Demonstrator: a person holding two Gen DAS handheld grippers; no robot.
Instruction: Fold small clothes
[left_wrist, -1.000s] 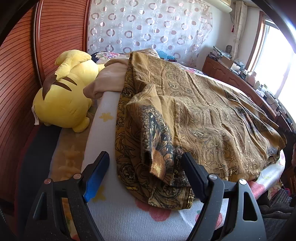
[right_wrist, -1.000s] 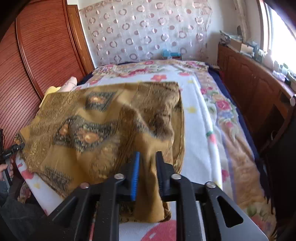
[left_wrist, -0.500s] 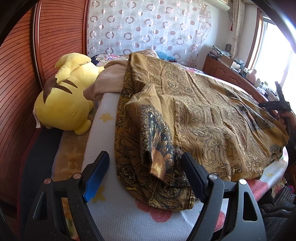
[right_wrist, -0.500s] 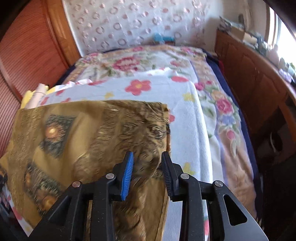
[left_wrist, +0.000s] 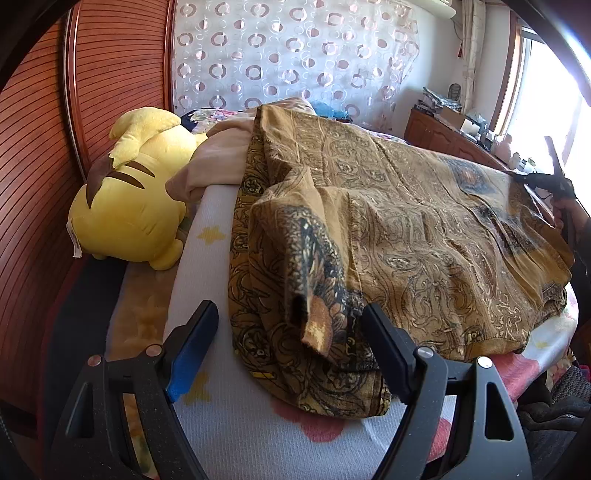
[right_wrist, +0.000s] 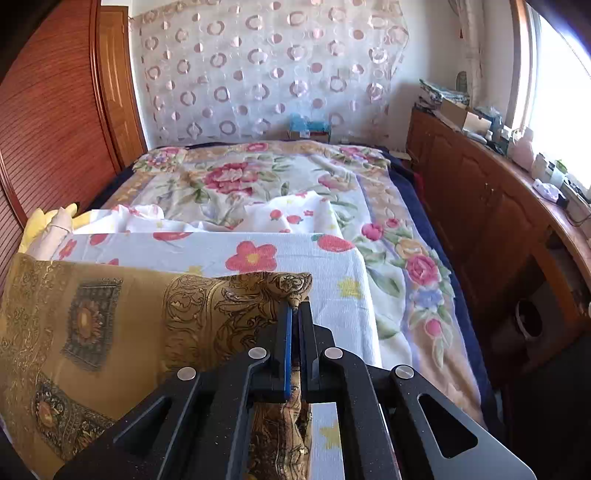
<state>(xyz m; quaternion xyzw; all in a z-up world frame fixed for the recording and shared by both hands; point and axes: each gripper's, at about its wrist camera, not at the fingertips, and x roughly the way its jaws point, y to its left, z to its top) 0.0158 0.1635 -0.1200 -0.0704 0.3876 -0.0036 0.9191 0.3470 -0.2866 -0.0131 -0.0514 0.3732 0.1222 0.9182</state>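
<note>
A mustard-gold patterned garment (left_wrist: 399, 229) lies spread on the white flowered towel (left_wrist: 207, 280) on the bed. My left gripper (left_wrist: 288, 332) is open, its fingers standing either side of the garment's bunched near sleeve without touching it. In the right wrist view my right gripper (right_wrist: 295, 306) is shut on a corner of the same garment (right_wrist: 110, 325) and holds that edge raised above the towel (right_wrist: 340, 273). The right gripper also shows far right in the left wrist view (left_wrist: 546, 179), with the cloth lifted there.
A yellow plush toy (left_wrist: 136, 192) and a beige cloth (left_wrist: 221, 158) lie at the bed's left side by the wooden headboard (left_wrist: 33, 147). A flowered quilt (right_wrist: 258, 177) covers the far bed. A wooden cabinet (right_wrist: 480, 206) with clutter runs along the right under the window.
My right gripper has closed on the garment's corner and lifted it up and back, raising the right edge. My left gripper has stayed open in place.
</note>
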